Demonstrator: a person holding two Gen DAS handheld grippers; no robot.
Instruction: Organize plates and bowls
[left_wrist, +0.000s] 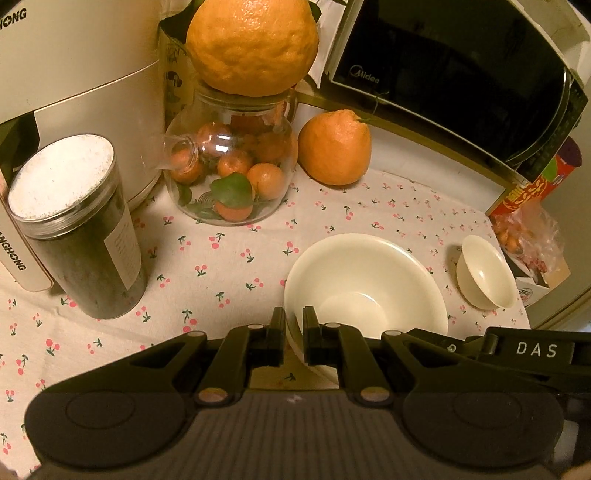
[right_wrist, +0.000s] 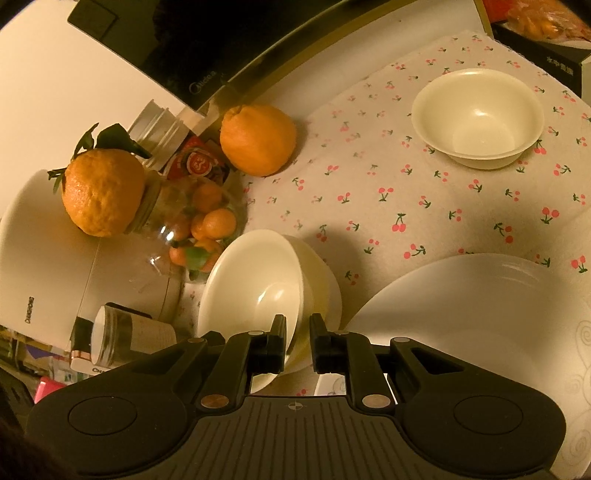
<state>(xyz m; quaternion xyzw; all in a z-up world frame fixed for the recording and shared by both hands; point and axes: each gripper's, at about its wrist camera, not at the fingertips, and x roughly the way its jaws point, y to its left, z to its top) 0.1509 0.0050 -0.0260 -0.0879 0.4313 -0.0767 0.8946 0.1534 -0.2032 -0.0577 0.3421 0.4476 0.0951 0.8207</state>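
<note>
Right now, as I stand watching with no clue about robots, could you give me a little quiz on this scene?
1. True or false: a large orange sits on top of the glass jar.
2. The left gripper pinches: A) a bowl's rim, B) a canister, C) a plate.
3. Fill in: the tablecloth is printed with ____.

Key: 1 true. 2 A, the big bowl. 3 cherries.

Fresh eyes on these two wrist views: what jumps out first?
The big orange perched on the glass jar of small citrus, back left by the white appliance. Then the cream bowl near the front of the cherry-print cloth, its rim pinched by the left gripper.
</note>
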